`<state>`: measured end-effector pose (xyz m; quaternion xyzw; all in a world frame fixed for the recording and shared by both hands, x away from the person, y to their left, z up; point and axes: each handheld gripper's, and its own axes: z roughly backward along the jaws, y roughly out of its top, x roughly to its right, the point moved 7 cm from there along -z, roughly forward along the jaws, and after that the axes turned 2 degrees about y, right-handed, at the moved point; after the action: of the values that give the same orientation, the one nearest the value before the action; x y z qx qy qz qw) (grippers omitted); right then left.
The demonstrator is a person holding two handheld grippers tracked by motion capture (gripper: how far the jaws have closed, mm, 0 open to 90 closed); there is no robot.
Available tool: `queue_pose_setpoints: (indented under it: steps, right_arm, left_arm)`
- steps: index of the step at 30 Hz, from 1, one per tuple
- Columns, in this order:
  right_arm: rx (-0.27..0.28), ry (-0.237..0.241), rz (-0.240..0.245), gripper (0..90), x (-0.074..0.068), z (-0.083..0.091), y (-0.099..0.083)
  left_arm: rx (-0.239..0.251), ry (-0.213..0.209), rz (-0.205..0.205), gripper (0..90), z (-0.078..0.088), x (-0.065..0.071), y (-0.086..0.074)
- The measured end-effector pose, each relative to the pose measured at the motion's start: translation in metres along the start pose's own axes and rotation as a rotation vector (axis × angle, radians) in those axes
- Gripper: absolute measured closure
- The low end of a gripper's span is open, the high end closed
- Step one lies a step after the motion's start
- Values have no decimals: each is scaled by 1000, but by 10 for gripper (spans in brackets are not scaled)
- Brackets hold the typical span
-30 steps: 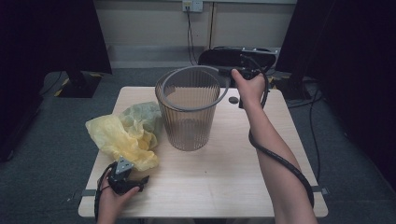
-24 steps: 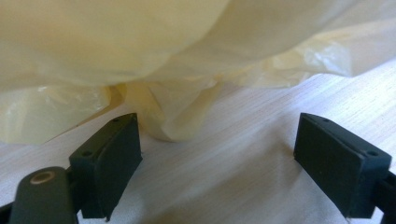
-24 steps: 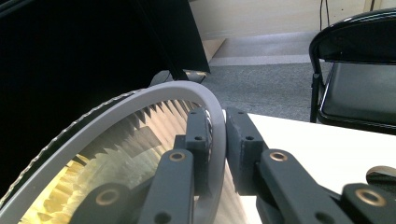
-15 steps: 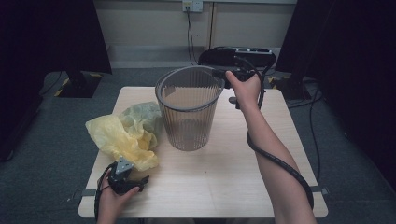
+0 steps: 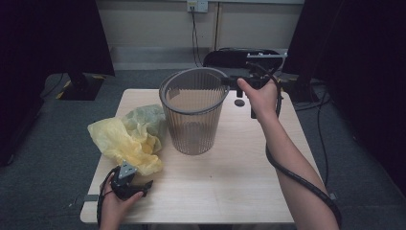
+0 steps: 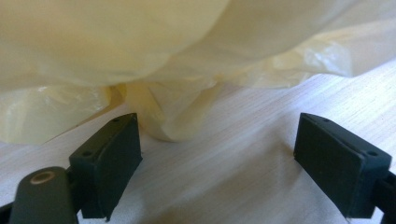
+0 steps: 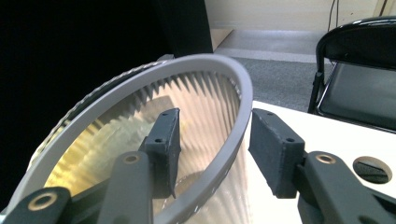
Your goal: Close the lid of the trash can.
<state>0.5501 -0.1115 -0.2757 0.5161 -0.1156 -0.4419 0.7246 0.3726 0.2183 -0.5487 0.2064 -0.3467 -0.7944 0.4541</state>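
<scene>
The pale wooden table (image 5: 225, 182) stands on grey carpet, with a black chair (image 5: 239, 57) behind its far edge and a cream wall with a socket beyond. At the table's middle stands the tall translucent grey ribbed plastic bin (image 5: 194, 115), upright, its long axis vertical and its mouth open upward. The right gripper (image 5: 242, 82) reaches its far right rim from the side; in the right gripper view its jaws have just been opening and now straddle the grey rim band (image 7: 233, 135), one pad inside the wall and one outside, neither pressing. The crumpled yellow plastic bag (image 5: 127, 141) lies just left of the bin, touching its base. The left gripper (image 5: 128, 184) rests at the near left edge, jaws spread wide, the bag's nearest fold (image 6: 173, 112) directly ahead of them but not between the pads, so this hand seems the one placed to take the bag.
</scene>
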Motion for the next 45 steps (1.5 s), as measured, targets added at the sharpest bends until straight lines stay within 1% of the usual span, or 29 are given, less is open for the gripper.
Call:
queue_pose_setpoints:
  steps: [3, 4, 6, 8, 10, 11, 12, 14, 18, 20, 22, 25, 26, 27, 30, 31, 34, 35, 37, 40, 45]
  right_arm:
    - [-5, -9, 6, 572, -3, 6, -2]
    - [-8, -21, 9, 571, -3, 8, -2]
    - [-8, -23, 12, 596, -3, 10, -1]
    - [-11, -32, 12, 632, -1, 10, -1]
    - [-16, -35, 0, 663, -1, 9, -2]
    - [-14, -33, 2, 693, 0, 7, -3]
    - [-20, -33, 1, 698, -1, 6, -3]
    - [-25, -51, 13, 705, 1, 1, -5]
    - [-29, -44, 0, 736, 4, -5, -9]
    - [-20, -40, -1, 734, 4, -8, -10]
    - [-35, -40, 4, 724, 4, -12, -12]
    - [-34, -37, 7, 705, 2, -16, -13]
    - [-31, -30, 9, 686, 1, -17, -13]
    - [-29, -27, 14, 591, -1, -18, -12]
    - [-34, -33, 32, 461, -1, -17, -13]
    - [-41, -28, 32, 419, -2, -17, -14]
    - [-53, -34, 49, 322, 1, -14, -17]
    - [-56, -33, 47, 294, 2, -13, -18]
    - [-55, -30, 48, 248, 3, -10, -18]
    - [-76, -11, 72, 170, 4, -5, -20]
    - [-86, -28, 83, 155, 6, 3, -21]
  left_arm:
    - [0, 1, -1, 142, 0, 0, 0]
    - [0, 1, -1, 142, 0, 0, 0]
    - [0, 2, -1, 142, 0, 0, 0]
    - [0, 1, -1, 142, 0, 0, 0]
    - [0, 0, 0, 142, 0, 0, 0]
    - [0, 0, 0, 142, 0, 0, 0]
    - [0, 1, 0, 142, 0, 0, 0]
    - [0, 1, 1, 142, 0, 0, 0]
    - [1, 0, 0, 142, 0, 0, 0]
    - [0, 0, 1, 142, 0, 0, 0]
    - [0, 1, 1, 142, 0, 0, 0]
    - [0, 0, 1, 142, 0, 0, 0]
    - [0, 0, 1, 142, 0, 0, 0]
    - [0, 1, 1, 142, 0, 0, 0]
    - [0, 1, 1, 142, 0, 0, 0]
    - [0, 1, 1, 142, 0, 0, 0]
    - [0, 1, 1, 142, 0, 0, 0]
    - [0, 1, 1, 142, 0, 0, 0]
    - [0, 1, 1, 143, 0, 0, 0]
    - [0, 1, 1, 142, 0, 0, 0]
    - [0, 1, 1, 142, 0, 0, 0]
